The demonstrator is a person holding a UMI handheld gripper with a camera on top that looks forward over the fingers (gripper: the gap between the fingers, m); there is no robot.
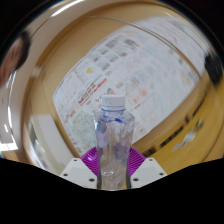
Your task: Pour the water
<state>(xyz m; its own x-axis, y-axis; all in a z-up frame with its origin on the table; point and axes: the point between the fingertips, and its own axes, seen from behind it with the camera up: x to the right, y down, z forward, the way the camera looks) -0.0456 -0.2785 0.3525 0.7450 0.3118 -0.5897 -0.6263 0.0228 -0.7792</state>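
Note:
A clear plastic water bottle (113, 135) with a white cap (113, 100) stands upright between my fingers. My gripper (113, 163) is shut on the bottle: the purple pads (92, 160) press on its lower body from both sides. The bottle holds water. Its base is hidden below my fingers. No cup or other vessel shows.
Beyond the bottle lies a large white sheet (120, 75) printed with coloured pictures and text, on a light wooden surface (185, 125). A dark shape (12, 60) shows far to the left.

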